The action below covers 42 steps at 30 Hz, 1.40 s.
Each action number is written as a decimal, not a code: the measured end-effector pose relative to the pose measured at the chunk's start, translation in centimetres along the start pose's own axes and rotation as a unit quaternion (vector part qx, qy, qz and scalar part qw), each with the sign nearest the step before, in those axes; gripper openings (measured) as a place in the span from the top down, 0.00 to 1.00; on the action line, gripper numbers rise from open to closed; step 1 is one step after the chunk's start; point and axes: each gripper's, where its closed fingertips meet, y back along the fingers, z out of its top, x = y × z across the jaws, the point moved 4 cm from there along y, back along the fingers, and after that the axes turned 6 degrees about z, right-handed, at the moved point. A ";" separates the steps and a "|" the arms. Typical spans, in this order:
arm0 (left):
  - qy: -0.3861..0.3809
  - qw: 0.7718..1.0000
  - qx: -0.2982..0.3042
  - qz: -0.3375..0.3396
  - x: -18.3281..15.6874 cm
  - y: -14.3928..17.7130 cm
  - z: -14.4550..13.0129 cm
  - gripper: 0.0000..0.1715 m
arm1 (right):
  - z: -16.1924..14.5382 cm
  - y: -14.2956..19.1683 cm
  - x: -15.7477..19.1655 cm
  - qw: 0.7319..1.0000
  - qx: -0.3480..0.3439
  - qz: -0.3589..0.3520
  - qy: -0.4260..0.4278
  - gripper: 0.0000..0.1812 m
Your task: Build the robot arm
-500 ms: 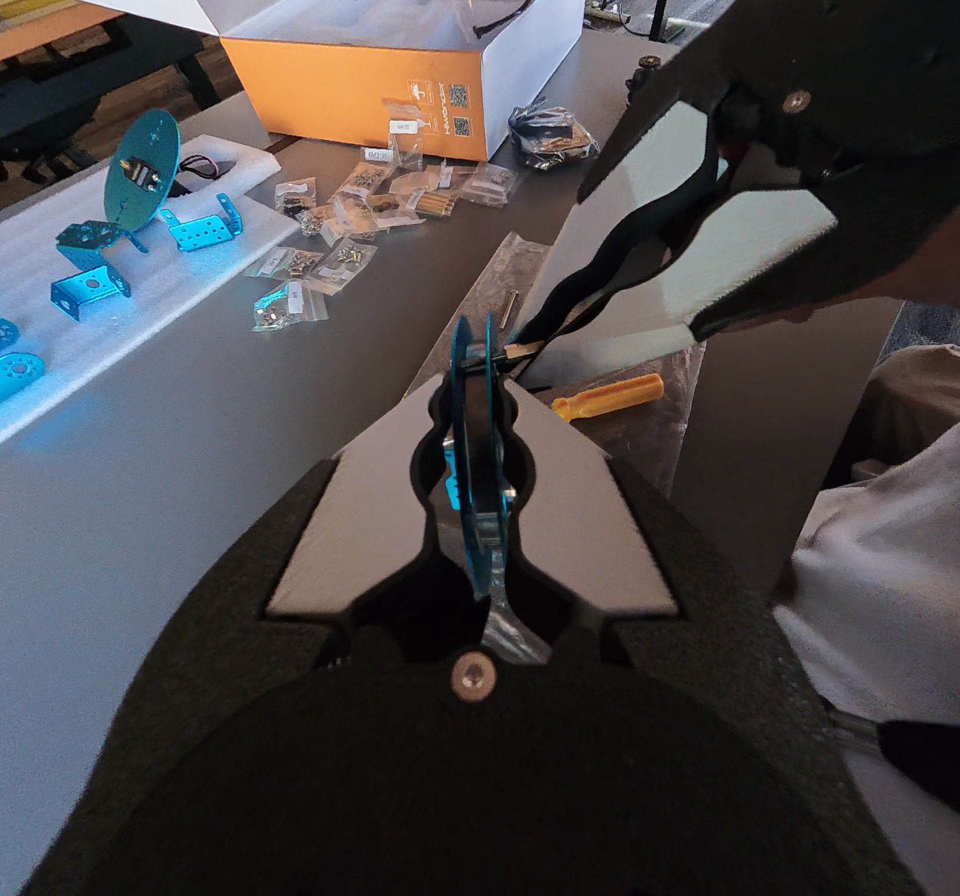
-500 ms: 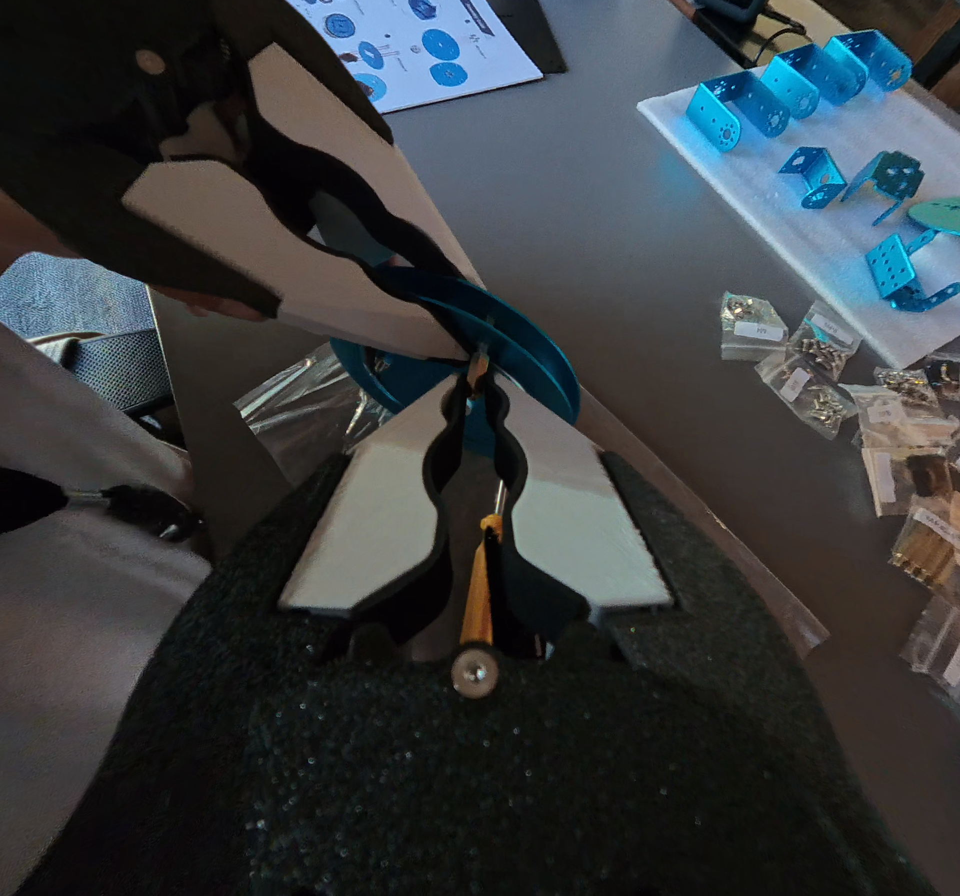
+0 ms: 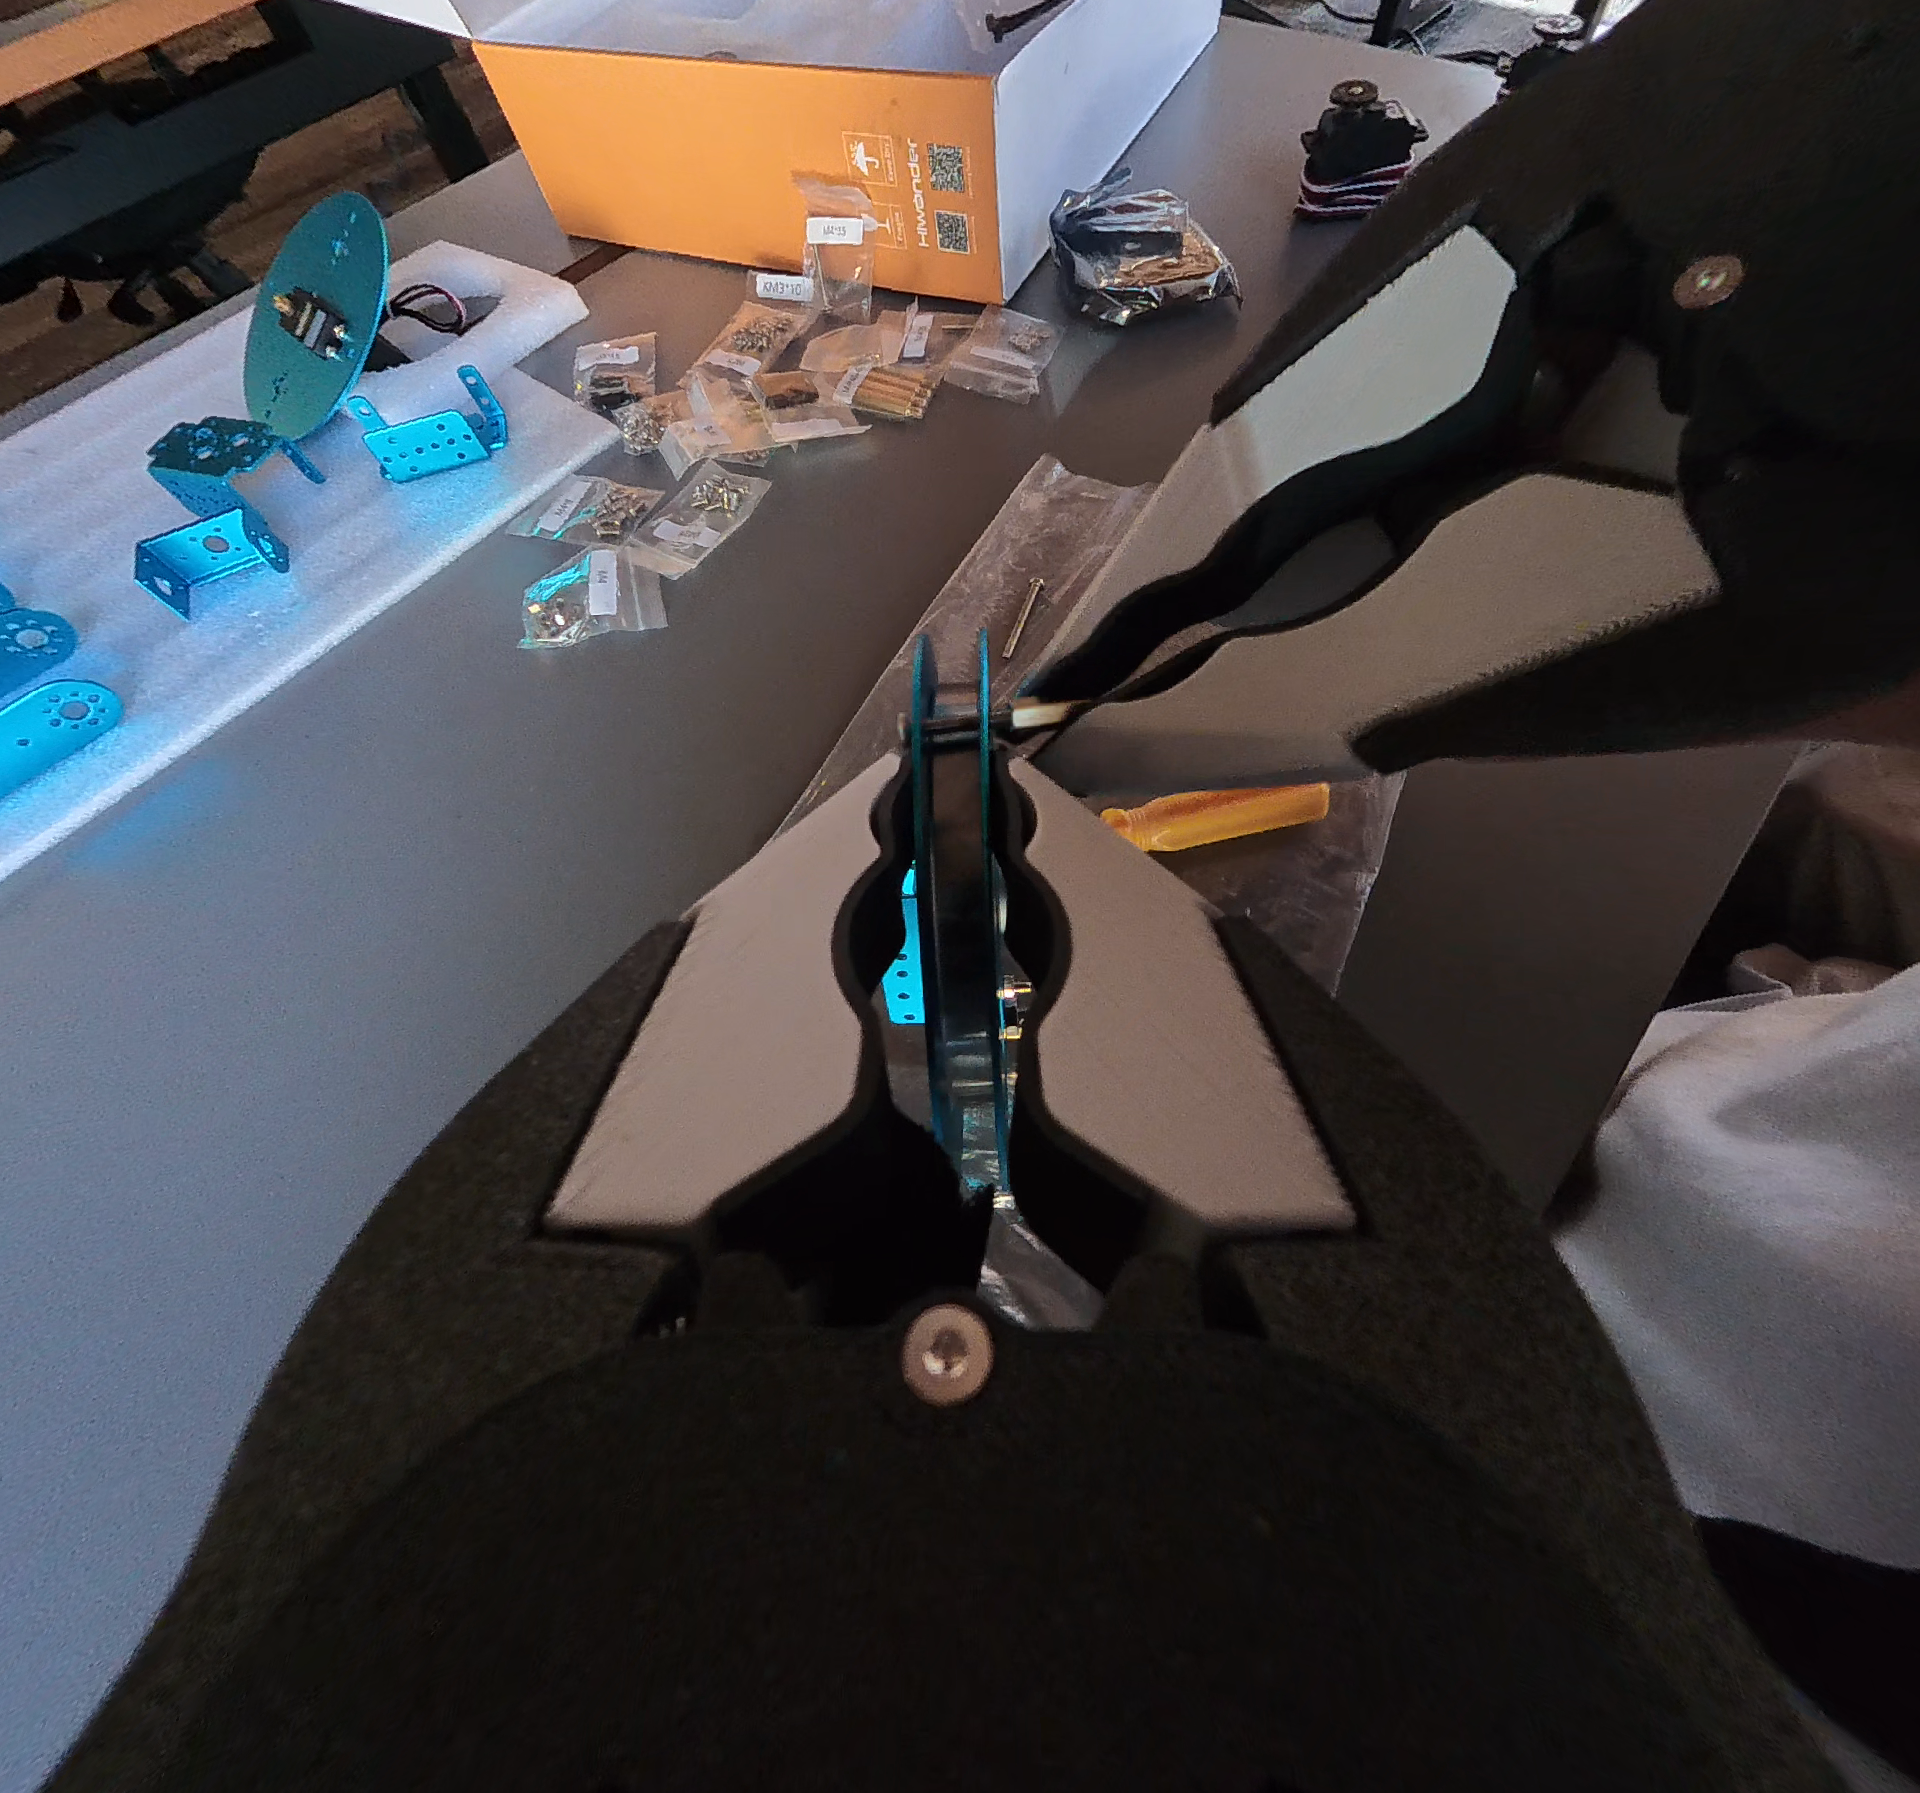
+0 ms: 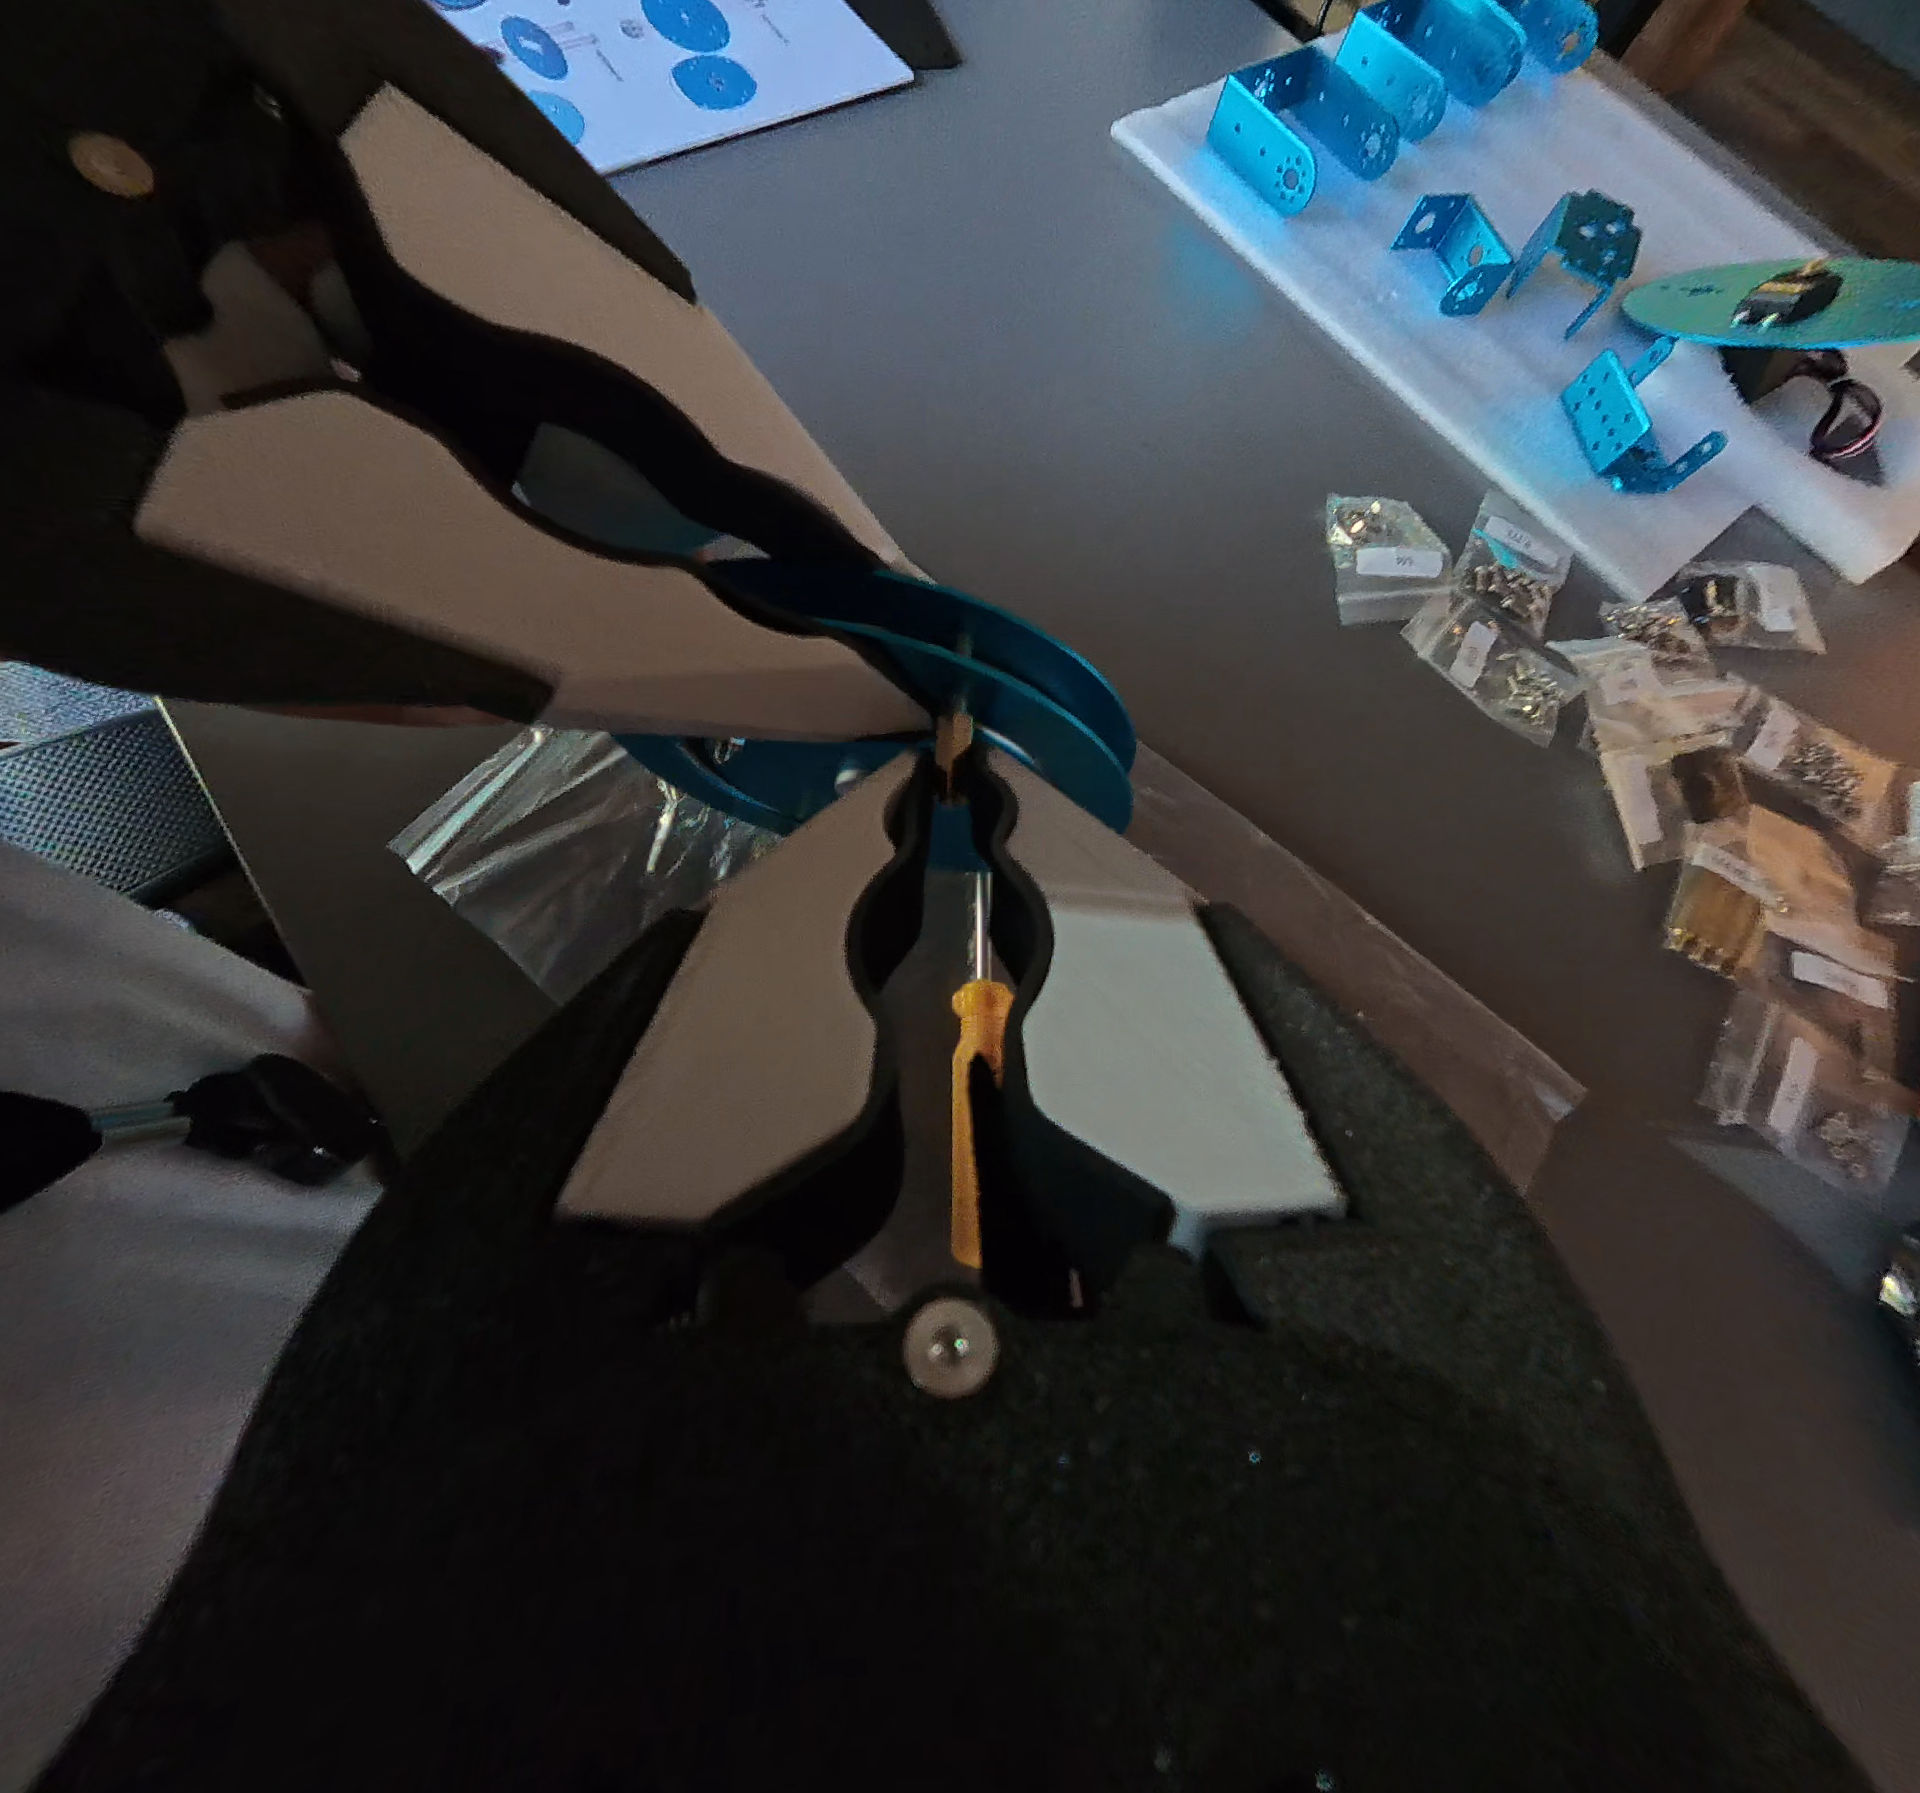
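My left gripper (image 3: 951, 772) is shut on a blue double-disc assembly (image 3: 961, 912), two round plates held edge-on above the grey table. My right gripper (image 3: 1039, 704) reaches in from the upper right. It is shut on a small brass post (image 3: 1042, 713) pressed against the right plate near its top edge. In the right wrist view my right gripper (image 4: 951, 767) pinches the brass post (image 4: 951, 737) at the blue plates (image 4: 1039, 683), which the left gripper (image 4: 883, 673) holds from the upper left. An orange screwdriver (image 3: 1216, 813) lies on the table below and shows between the right fingers (image 4: 971, 1068).
A clear plastic bag (image 3: 1049, 538) with a loose screw (image 3: 1023, 616) lies under the grippers. Small bags of hardware (image 3: 727, 424), an orange-and-white box (image 3: 748, 143), white foam (image 3: 94, 517) with blue brackets (image 3: 208, 548), a servo (image 3: 1351, 154) and a booklet (image 4: 644, 8) are around. A person's white clothing (image 3: 1766, 1224) is at right.
The right gripper has twisted slightly at the plate with the brass post in it, and its view has rolled and blurred. The left gripper holds the discs still.
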 end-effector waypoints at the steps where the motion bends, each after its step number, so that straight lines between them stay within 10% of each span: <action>1: -0.001 1.000 0.000 0.000 0.0 0.0 0.0 0.94 | 0.0 0.0 0.0 1.000 -0.001 -0.001 0.002 0.98; 14: -0.024 0.999 0.022 -0.022 0.8 0.8 -0.1 0.79 | 0.1 0.1 0.1 0.998 -0.008 0.063 -0.004 0.98; 35: -0.072 0.997 0.019 -0.007 0.5 0.8 0.0 0.92 | 0.5 -0.1 0.9 0.999 -0.012 0.027 -0.016 0.98; 42: -0.107 0.994 -0.006 0.004 -0.4 0.8 0.0 0.92 | -0.2 0.2 0.2 0.932 -0.009 0.246 -0.265 0.98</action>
